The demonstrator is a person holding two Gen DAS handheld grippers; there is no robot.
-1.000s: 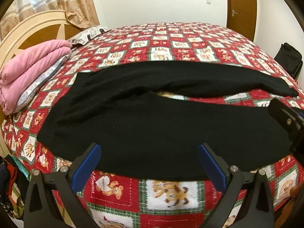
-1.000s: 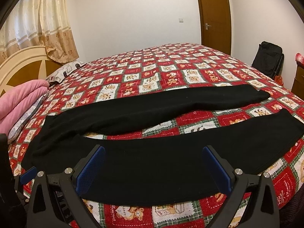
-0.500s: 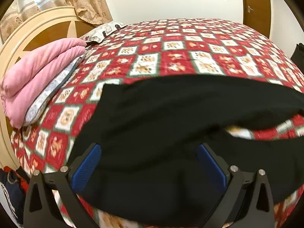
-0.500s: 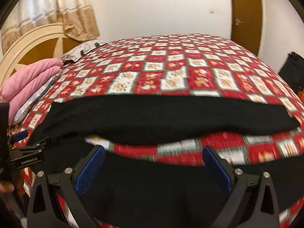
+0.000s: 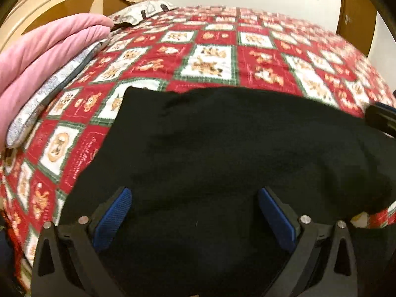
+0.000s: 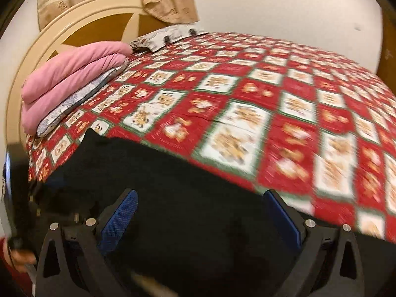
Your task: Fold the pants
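Black pants (image 5: 222,153) lie flat on a red bear-patterned bedspread (image 5: 217,57). In the left wrist view the waist end fills the lower frame, and my left gripper (image 5: 195,212) hangs open just above it, blue pads wide apart. In the right wrist view the pants (image 6: 193,210) fill the lower left, and my right gripper (image 6: 205,215) is open over them near their far edge. Neither gripper holds cloth. The other gripper shows at the right edge of the left wrist view (image 5: 381,121).
A folded pink blanket (image 5: 42,57) and a grey pillow (image 5: 57,89) lie at the left by the cream headboard (image 6: 49,49). A second pillow (image 6: 168,36) lies at the head. A wooden door (image 5: 356,19) stands at the far right.
Both grippers have moved left and closer over the waist end of the pants. The view is lower and nearer the cloth. Both stay open.
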